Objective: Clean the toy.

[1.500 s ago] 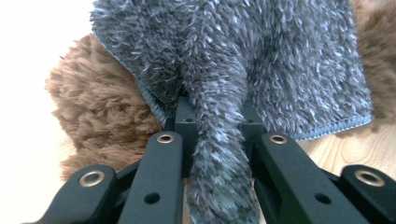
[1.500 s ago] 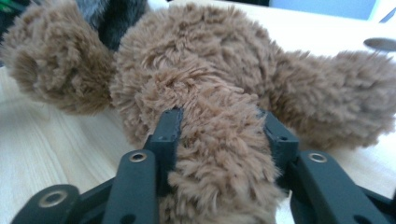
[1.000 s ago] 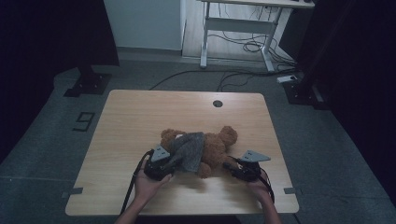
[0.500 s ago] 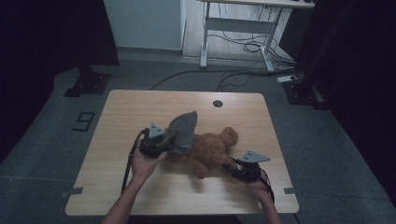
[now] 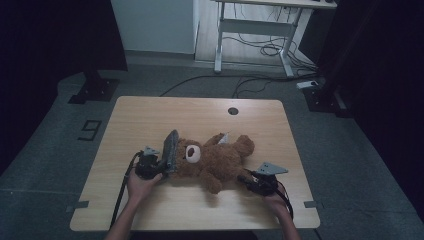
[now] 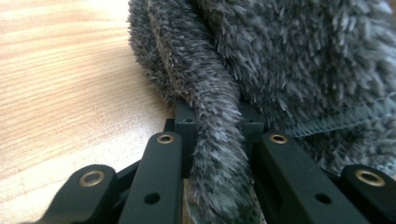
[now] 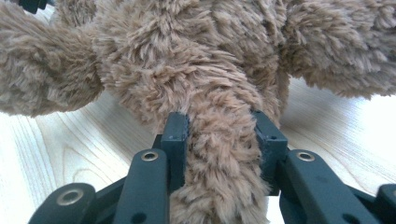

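Teddy bear (image 5: 212, 160) lies on its back mid-worktop, head toward the left gripper (image 5: 159, 165). That gripper's jaws are clamped tight on a fold of grey fleece garment (image 5: 170, 149), which stands on edge just beside the bear's head. Right gripper (image 5: 252, 181) has its jaws pinched on a brown plush leg (image 7: 219, 154), w/ the bear's body just beyond.

Step in hand, prob.: getting the garment clear of the bear. To do it well: keep the right grip low & steady as an anchor, draw the fleece away from the head in one smooth pull, watch for snags on an ear or arm.

Worktop (image 5: 150, 115): pale wood-grain, rounded corners, cable hole (image 5: 233, 110) near far edge. Room: dim, grey floor, a white desk frame (image 5: 250, 35) w/ loose cables at back.
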`<control>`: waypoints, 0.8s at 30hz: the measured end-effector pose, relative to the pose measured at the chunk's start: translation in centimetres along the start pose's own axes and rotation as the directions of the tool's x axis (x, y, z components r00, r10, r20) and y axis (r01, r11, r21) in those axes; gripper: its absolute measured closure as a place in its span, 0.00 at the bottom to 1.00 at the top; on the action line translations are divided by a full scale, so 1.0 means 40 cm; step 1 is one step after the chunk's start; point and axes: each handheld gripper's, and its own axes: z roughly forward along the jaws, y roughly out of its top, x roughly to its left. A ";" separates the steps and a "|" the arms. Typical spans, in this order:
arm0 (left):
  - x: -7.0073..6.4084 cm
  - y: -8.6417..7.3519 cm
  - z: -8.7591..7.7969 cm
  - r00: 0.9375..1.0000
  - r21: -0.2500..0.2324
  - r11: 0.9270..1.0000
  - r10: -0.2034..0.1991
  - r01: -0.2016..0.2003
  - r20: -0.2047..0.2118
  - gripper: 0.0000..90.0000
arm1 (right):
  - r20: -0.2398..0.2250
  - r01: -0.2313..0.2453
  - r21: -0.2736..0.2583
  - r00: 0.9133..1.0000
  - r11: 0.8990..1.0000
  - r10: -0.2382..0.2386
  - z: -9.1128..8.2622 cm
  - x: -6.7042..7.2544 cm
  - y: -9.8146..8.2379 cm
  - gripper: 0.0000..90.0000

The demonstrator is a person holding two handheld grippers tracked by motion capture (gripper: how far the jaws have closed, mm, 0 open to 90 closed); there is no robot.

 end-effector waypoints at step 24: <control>-0.181 0.258 -0.006 0.988 -0.088 0.984 0.153 -0.152 0.004 0.85 | 0.003 0.001 -0.024 1.000 1.000 -0.001 -0.003 -0.004 0.005 0.71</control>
